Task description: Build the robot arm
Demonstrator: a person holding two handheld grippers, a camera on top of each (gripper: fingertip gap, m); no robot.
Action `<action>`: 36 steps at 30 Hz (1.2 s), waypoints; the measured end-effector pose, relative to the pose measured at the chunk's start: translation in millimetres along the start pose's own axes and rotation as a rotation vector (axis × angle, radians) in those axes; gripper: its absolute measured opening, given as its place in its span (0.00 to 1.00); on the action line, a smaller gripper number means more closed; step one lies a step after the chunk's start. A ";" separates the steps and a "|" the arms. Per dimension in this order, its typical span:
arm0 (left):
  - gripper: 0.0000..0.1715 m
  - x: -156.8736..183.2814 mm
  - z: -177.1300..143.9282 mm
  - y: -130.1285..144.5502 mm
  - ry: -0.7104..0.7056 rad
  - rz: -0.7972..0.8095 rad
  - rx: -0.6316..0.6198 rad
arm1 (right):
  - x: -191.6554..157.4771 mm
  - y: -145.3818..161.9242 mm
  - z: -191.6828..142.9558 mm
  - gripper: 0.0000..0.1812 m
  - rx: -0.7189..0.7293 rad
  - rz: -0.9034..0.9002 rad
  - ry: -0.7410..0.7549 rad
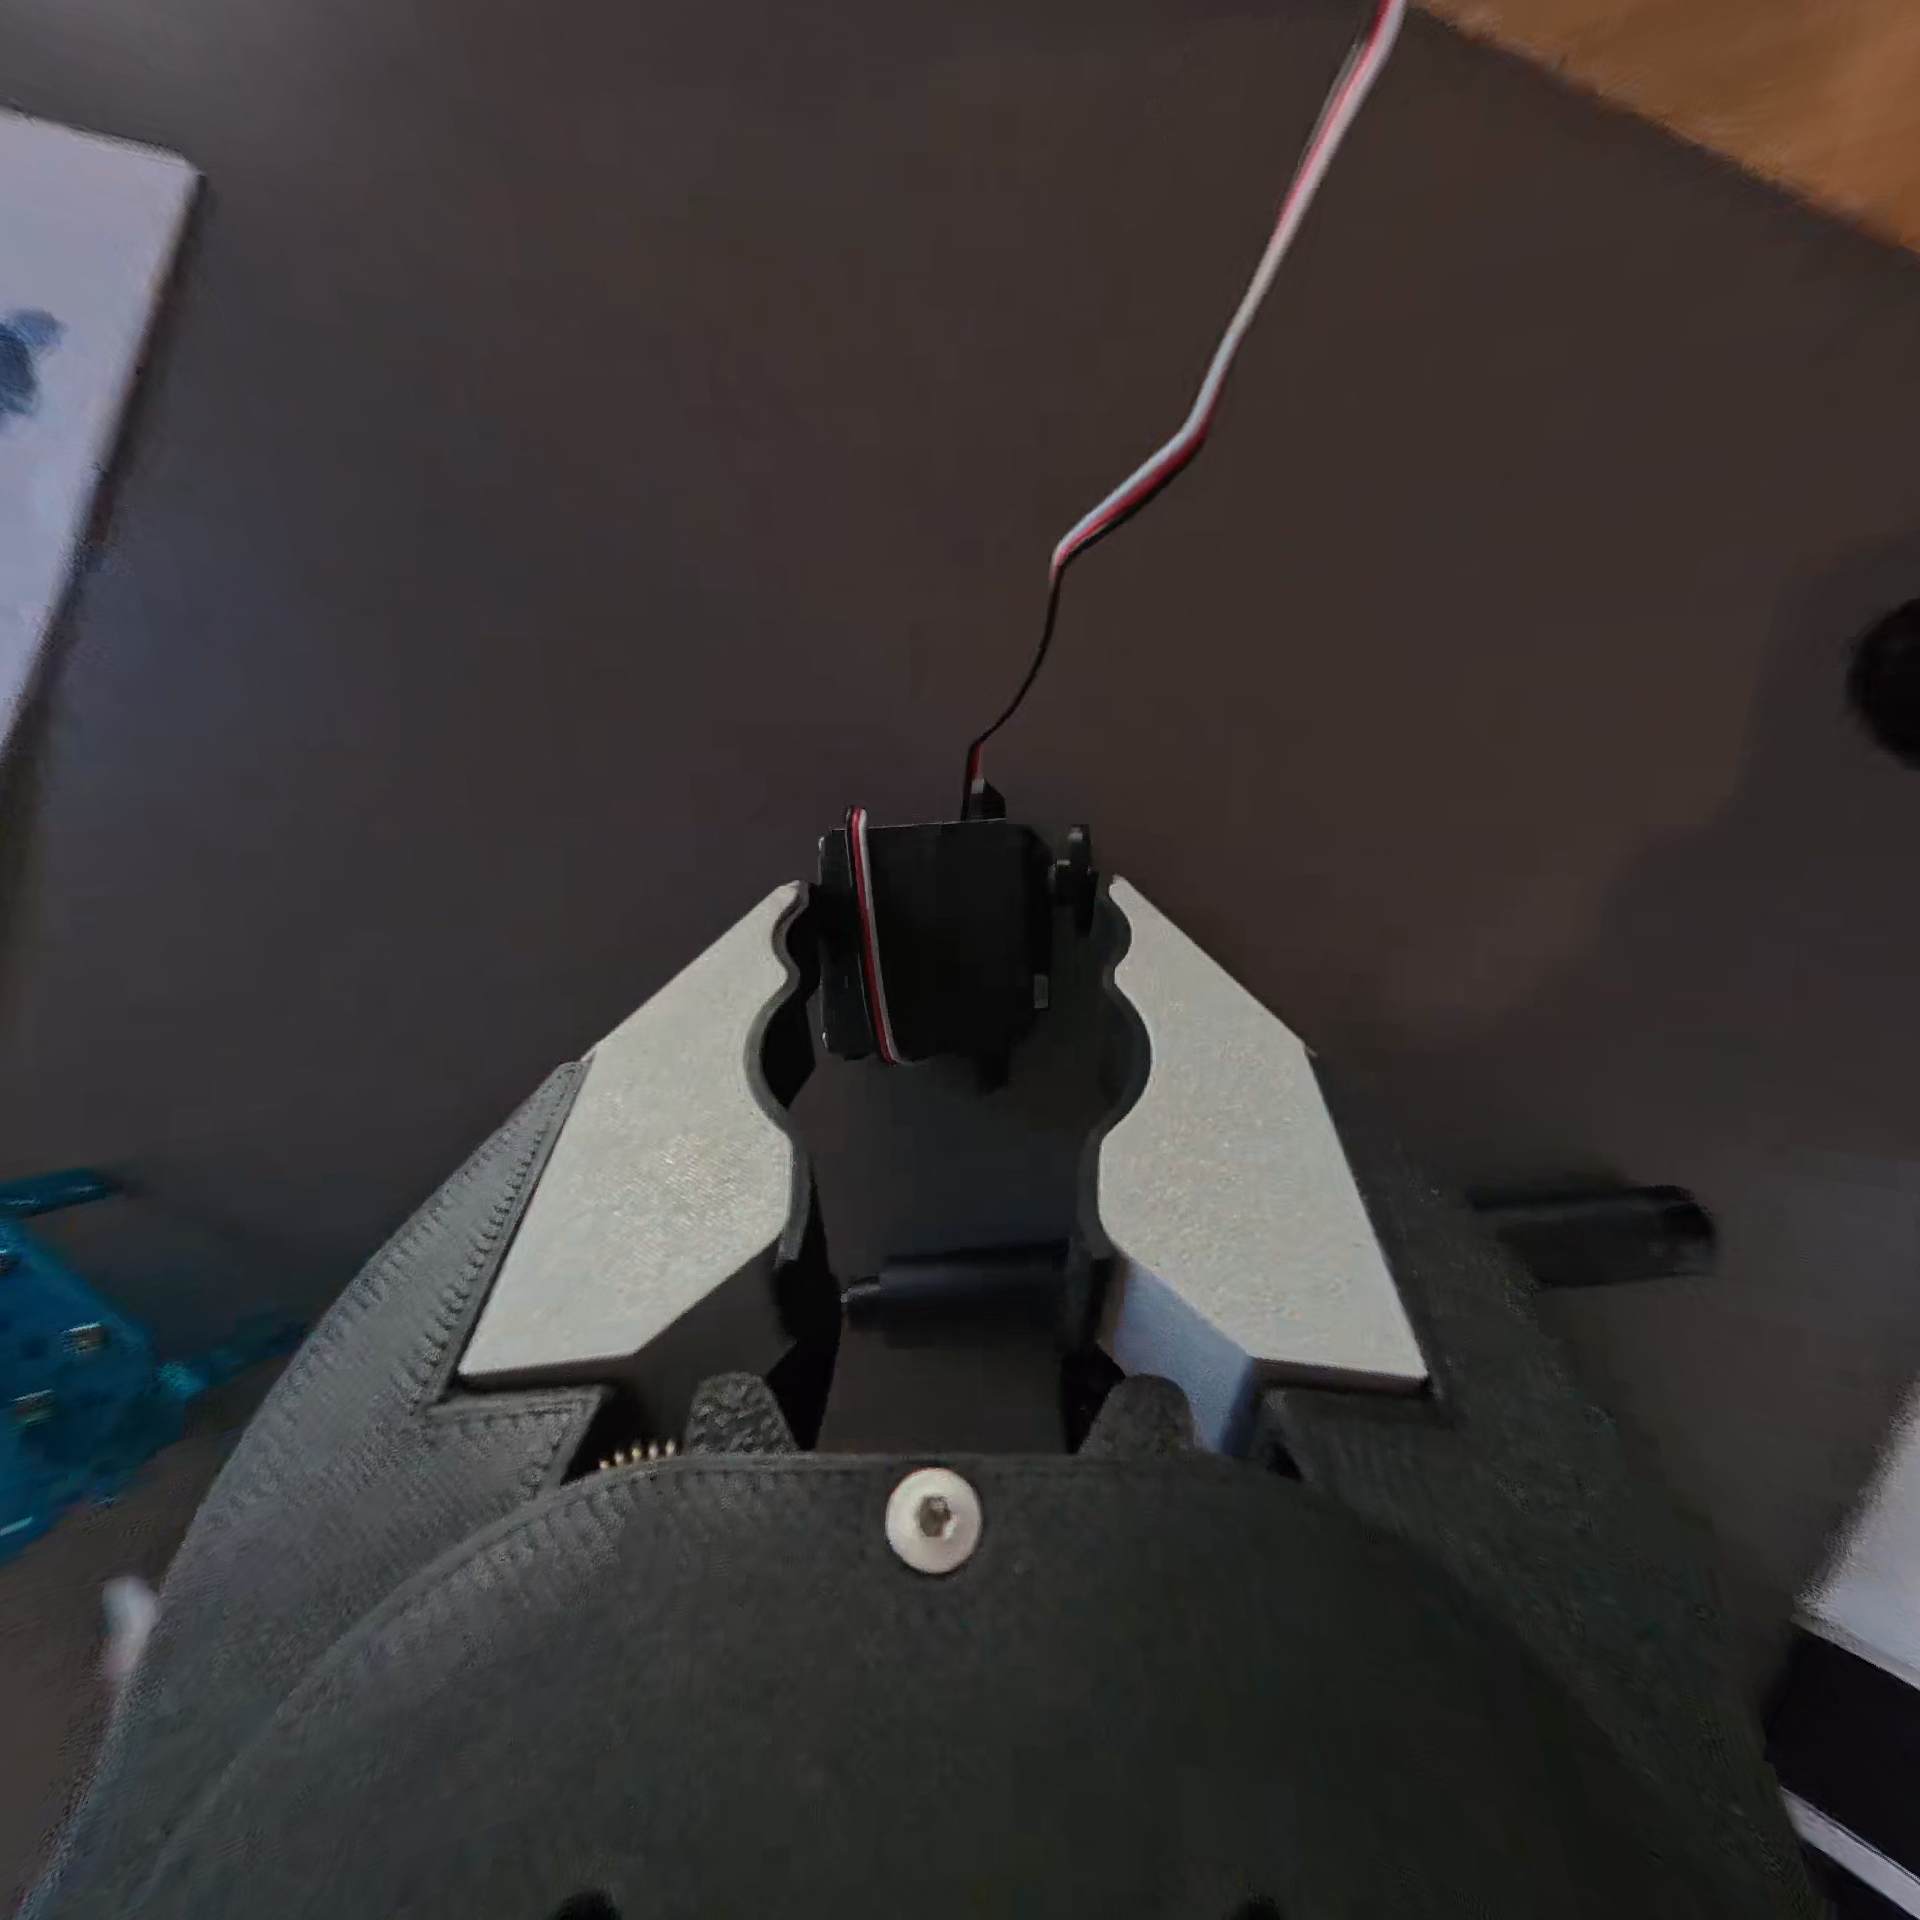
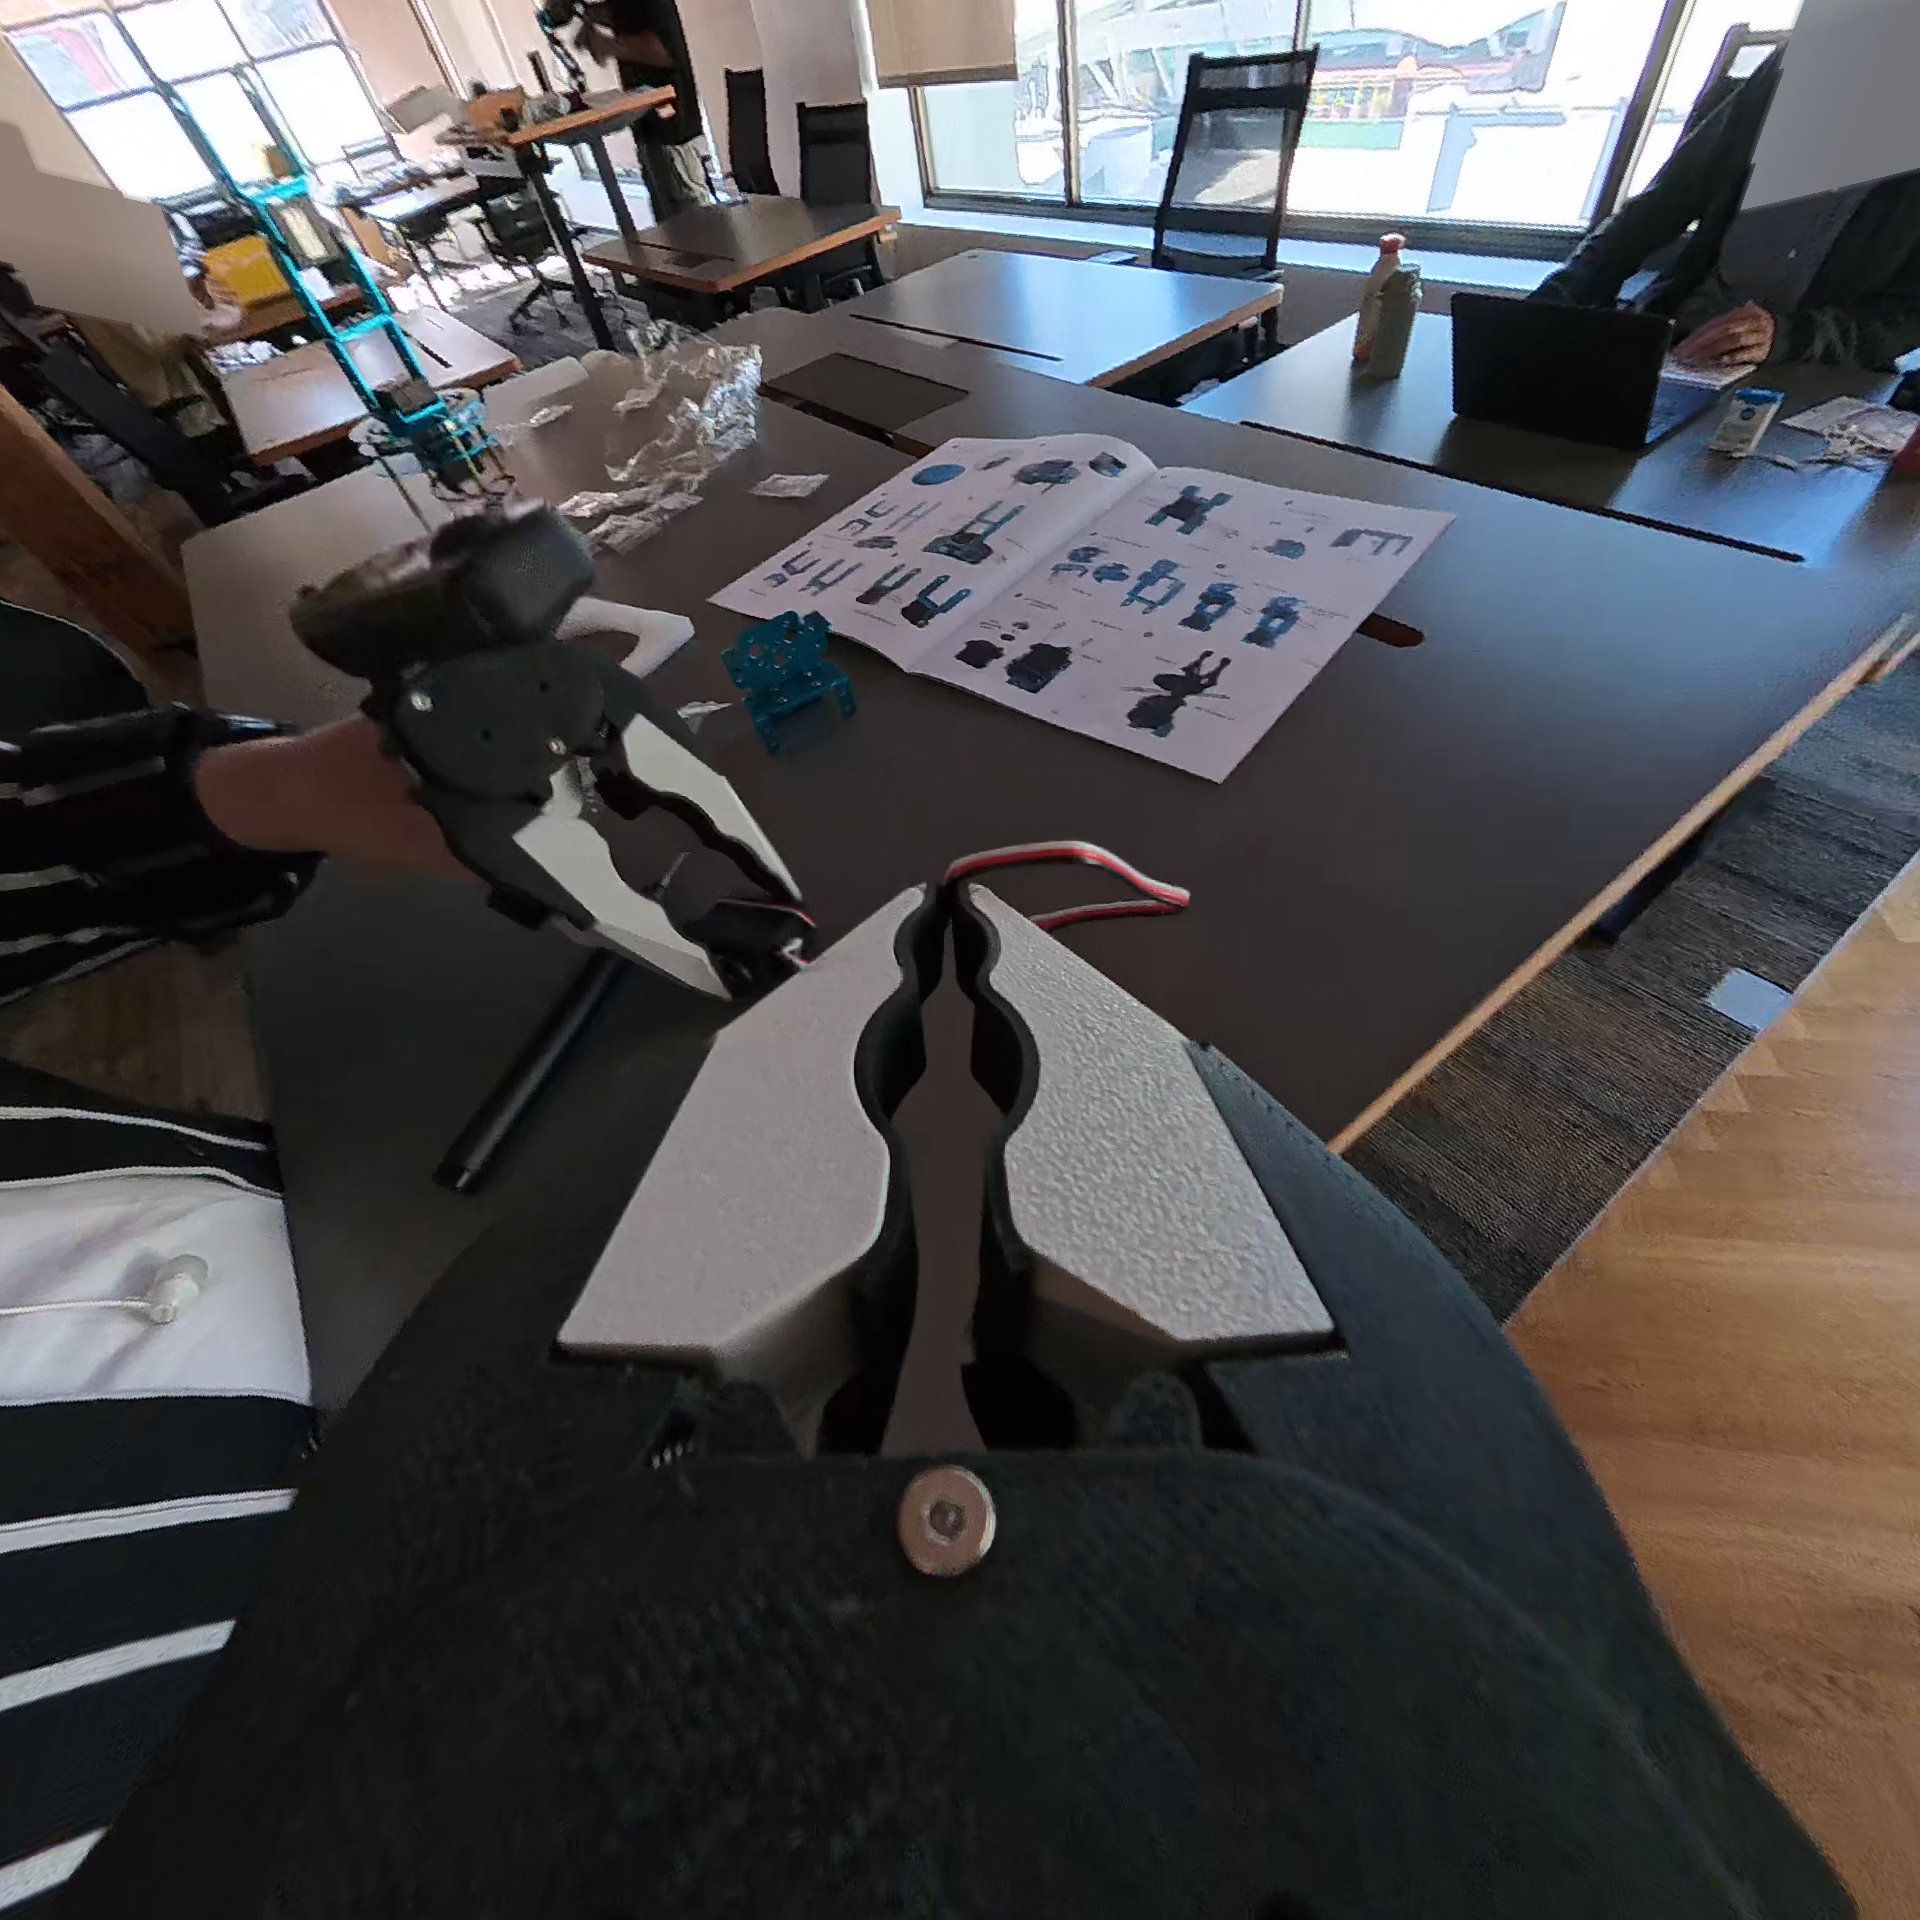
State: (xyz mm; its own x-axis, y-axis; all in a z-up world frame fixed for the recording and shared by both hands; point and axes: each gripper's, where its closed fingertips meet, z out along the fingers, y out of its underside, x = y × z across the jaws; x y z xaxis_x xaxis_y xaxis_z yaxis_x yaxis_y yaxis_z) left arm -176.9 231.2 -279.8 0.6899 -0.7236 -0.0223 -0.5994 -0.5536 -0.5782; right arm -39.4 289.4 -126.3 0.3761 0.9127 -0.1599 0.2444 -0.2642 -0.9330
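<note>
Black plastic servo [image 1: 940,951], light and rigid, sits clamped across its flat sides in the left gripper [image 1: 956,904]; the right gripper [image 2: 951,899] pinches its limp striped lead [image 2: 1081,871].

At frame centre, the striped cable [image 2: 1101,902] was pinched by the right gripper [image 2: 950,900], above the dark table [image 2: 1403,831].
</note>
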 end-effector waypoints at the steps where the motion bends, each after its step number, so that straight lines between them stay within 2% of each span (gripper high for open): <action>1: 0.30 3.5 -1.6 -1.6 0.078 -0.076 0.000 | 5.2 2.7 -2.8 0.00 -0.014 -0.002 0.025; 4: 0.30 19.6 -6.6 -10.8 0.349 -0.361 0.006 | 11.8 14.5 -15.8 0.00 -0.043 -0.004 0.067; 6: 0.30 26.5 -8.2 -19.1 0.483 -0.509 0.038 | 10.8 22.2 -28.5 0.00 -0.048 0.015 0.080; 9: 0.30 25.6 -3.7 -23.5 0.555 -0.638 0.066 | -1.3 28.0 -51.0 0.00 -0.026 0.033 0.074; 13: 0.30 21.8 2.0 -30.4 0.613 -0.799 0.113 | -38.6 24.8 -77.3 0.00 0.043 0.033 -0.020; 16: 0.31 20.7 2.3 -33.5 0.646 -0.838 0.137 | -63.2 15.2 -89.3 0.00 0.089 0.030 -0.069; 18: 0.37 18.9 -1.7 -33.8 0.622 -0.816 0.136 | -72.6 10.5 -91.0 0.00 0.085 0.016 -0.070; 20: 0.37 13.8 -11.4 -36.4 0.532 -0.721 0.131 | -80.5 6.9 -88.1 0.00 0.073 -0.001 -0.070; 22: 0.36 -0.1 -25.3 -41.6 0.355 -0.559 0.128 | -91.6 2.5 -81.2 0.00 0.073 -0.004 -0.100; 25: 0.34 -42.3 -51.5 -46.2 -0.074 -0.210 0.082 | -104.5 0.8 -64.4 0.00 0.061 0.011 -0.127; 27: 0.26 -72.7 -75.7 -48.7 -0.380 0.029 0.034 | -118.7 -1.9 -52.4 0.00 0.063 0.029 -0.160; 29: 0.27 -94.8 -100.3 -54.7 -0.627 0.219 0.004 | -135.7 -3.1 -40.4 0.00 0.050 0.029 -0.188; 32: 0.36 -108.0 -113.3 -49.8 -0.756 0.335 -0.087 | -158.3 -5.4 -24.5 0.00 0.025 -0.011 -0.183; 34: 0.37 -111.9 -115.3 -42.7 -0.774 0.375 -0.127 | -171.7 -11.2 -17.4 0.00 0.030 -0.026 -0.174; 36: 0.35 -109.9 -114.5 -35.1 -0.734 0.376 -0.121 | -179.7 -20.6 -12.7 0.00 0.047 -0.042 -0.143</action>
State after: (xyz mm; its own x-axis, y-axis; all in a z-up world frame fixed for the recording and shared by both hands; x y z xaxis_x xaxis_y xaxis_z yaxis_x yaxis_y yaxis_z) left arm -278.2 283.0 -163.7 0.4990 -0.4398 -0.7467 -0.8534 -0.3992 -0.3352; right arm -100.7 126.8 -74.3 0.2349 0.9584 -0.1619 0.2137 -0.2134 -0.9533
